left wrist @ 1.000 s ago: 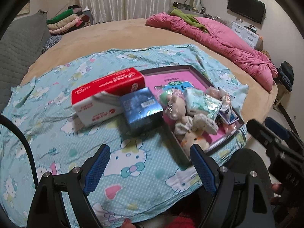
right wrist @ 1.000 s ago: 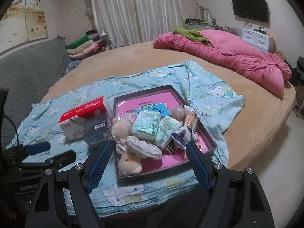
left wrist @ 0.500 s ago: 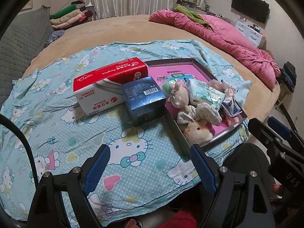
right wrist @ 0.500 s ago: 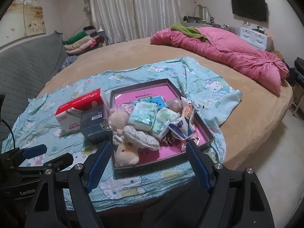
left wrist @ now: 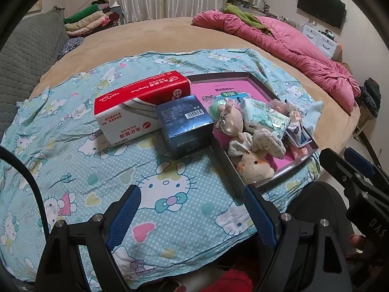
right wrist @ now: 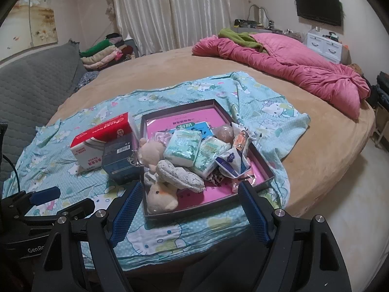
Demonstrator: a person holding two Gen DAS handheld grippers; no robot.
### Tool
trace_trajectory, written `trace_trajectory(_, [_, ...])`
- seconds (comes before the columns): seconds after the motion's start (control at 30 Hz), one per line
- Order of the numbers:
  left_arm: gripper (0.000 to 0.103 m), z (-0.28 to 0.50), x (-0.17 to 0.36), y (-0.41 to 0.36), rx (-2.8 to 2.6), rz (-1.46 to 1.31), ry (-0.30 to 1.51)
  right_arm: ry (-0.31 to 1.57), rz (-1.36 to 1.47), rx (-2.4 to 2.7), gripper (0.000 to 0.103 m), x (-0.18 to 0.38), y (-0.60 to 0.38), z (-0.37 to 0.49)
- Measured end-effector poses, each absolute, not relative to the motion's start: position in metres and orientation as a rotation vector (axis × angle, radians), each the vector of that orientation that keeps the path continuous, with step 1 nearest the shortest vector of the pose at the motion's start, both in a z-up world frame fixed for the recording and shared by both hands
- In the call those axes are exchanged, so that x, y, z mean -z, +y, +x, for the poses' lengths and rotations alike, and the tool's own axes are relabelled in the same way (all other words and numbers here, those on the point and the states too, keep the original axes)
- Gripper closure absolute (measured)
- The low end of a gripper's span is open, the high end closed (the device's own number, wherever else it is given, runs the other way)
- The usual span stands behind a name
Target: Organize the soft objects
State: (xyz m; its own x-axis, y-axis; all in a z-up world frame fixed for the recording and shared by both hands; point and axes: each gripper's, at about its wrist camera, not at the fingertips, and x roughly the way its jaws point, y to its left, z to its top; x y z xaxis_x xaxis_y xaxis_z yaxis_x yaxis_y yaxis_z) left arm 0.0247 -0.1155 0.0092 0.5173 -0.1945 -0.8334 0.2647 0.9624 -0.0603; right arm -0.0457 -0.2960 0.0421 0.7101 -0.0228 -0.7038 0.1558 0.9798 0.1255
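A dark tray with a pink bottom sits on a cat-print blue cloth on a round bed. Piled in it are plush toys, green-white tissue packs, a speckled fabric piece and small wrapped packets. Left of the tray stand a red-white tissue box and a blue box. My left gripper hovers open over the cloth before the boxes. My right gripper is open at the tray's near edge. Neither holds anything.
A pink quilt with a green cloth lies at the bed's far right. Folded clothes and a grey quilted couch stand at the left. The bed edge drops to the floor at the right. Drawers and a wall television are behind.
Both views have shifted slightly, and the tray and boxes sit a little higher in the left view. Nothing on the bed has moved, and both grippers stay open.
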Motion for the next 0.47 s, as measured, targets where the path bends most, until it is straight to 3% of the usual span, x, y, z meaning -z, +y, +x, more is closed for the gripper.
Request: trace_trajectory(0.47, [0.018,0.0256,-0.0038,-0.1158,0.265,0.084,0.995,0.779,0.189,0.101,0.022,-0.0417,-0.2981,-0.0453])
